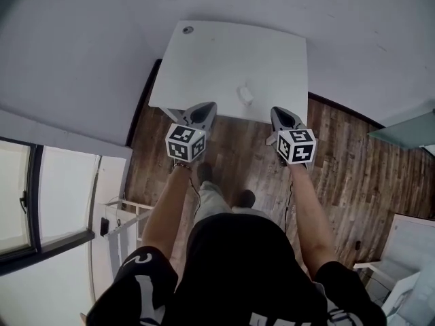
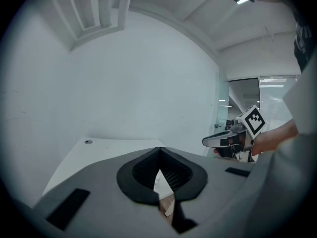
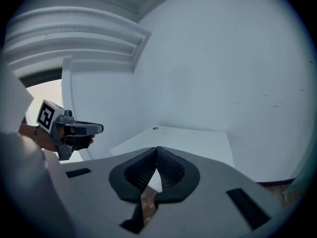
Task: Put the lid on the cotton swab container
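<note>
A small white container (image 1: 245,94) stands near the front edge of the white table (image 1: 224,53); I cannot make out a separate lid. My left gripper (image 1: 206,106) hovers at the table's front edge, left of the container, shut and empty. My right gripper (image 1: 278,111) is at the same edge, right of the container, also shut with nothing in it. In the left gripper view the left gripper (image 2: 159,150) has its jaws together, with the right gripper (image 2: 206,142) off to the side. In the right gripper view the right gripper (image 3: 157,149) is shut and hides the container.
A round grommet (image 1: 188,30) sits at the table's far left corner. White walls close the table in behind and to the left. Wooden floor (image 1: 353,161) lies under me. A white rack (image 1: 122,212) stands at lower left, and white furniture (image 1: 408,250) at lower right.
</note>
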`<action>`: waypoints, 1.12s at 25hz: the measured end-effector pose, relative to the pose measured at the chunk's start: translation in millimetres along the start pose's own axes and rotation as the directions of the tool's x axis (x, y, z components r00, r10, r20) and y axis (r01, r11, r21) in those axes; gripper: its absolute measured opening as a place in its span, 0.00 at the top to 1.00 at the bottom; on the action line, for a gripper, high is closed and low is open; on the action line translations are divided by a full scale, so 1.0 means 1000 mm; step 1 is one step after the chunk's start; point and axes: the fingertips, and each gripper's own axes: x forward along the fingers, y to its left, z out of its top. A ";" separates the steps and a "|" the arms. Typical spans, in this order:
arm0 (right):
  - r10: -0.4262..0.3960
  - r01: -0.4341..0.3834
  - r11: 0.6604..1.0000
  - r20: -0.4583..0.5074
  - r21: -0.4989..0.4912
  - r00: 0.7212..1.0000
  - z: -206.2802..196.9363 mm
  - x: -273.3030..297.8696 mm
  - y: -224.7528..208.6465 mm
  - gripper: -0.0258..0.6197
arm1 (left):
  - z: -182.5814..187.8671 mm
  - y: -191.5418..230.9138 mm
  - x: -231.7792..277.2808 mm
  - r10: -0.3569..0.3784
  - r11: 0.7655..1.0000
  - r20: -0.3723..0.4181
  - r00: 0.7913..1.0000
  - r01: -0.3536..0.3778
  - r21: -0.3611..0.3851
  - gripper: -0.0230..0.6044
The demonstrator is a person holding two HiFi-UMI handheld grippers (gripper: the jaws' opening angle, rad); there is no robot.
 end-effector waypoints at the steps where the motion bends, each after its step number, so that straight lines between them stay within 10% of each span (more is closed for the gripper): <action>1: -0.011 0.011 1.000 -0.004 0.003 1.000 0.002 0.007 -0.001 0.94 | 0.002 0.007 0.006 -0.012 1.000 -0.003 1.000 0.012 -0.001 0.92; 28: -0.237 0.240 0.962 -0.041 0.132 0.971 0.033 0.107 0.013 0.94 | 0.024 0.106 0.076 -0.333 0.942 -0.079 0.940 0.335 0.017 0.92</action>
